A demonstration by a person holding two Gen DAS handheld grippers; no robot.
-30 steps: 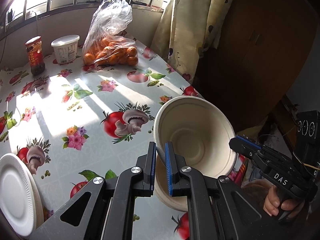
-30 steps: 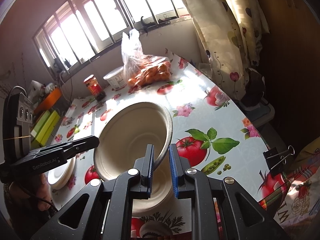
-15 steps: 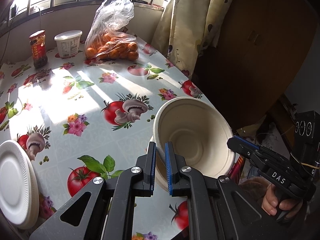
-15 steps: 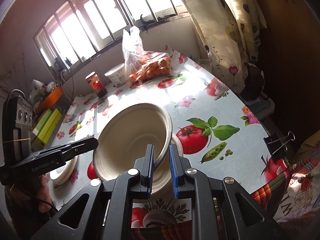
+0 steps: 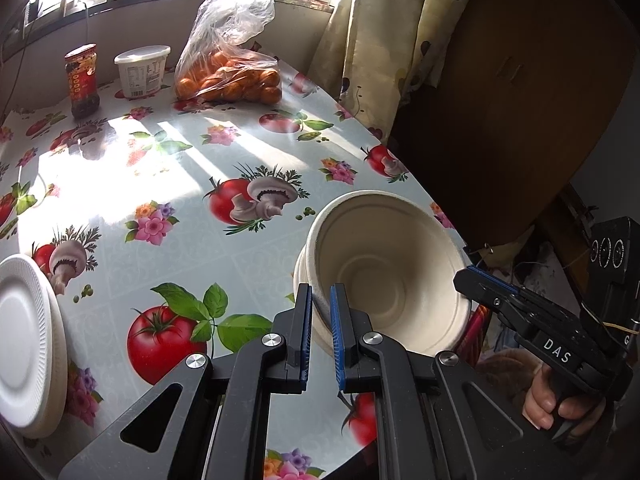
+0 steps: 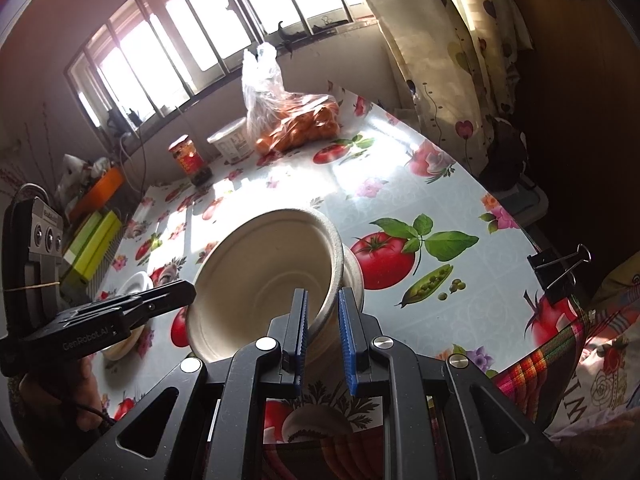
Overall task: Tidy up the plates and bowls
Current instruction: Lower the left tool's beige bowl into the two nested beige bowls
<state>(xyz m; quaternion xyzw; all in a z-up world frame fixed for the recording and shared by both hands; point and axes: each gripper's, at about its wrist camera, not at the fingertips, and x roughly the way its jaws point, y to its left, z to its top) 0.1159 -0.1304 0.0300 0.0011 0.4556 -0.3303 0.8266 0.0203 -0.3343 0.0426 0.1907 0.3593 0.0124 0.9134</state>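
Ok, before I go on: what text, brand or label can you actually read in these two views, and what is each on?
"DAS" – on the body of the right gripper, seen from the left wrist view.
"GenRobot.AI" – on the body of the left gripper, seen from the right wrist view.
Red jar: patterned label, print too small to read.
White tub: printed label, too blurred to read.
Patterned fabric: large letters, cut off, not readable.

The bowl [image 5: 384, 272] hides the surface [image 5: 168, 240] under it, and the left tongs [image 5: 320, 332] cover its near rim. Left of the bowl, the white plates [image 5: 24, 356] run off the frame edge. The tub [image 5: 142, 68] label beyond the bowl is too small to read.
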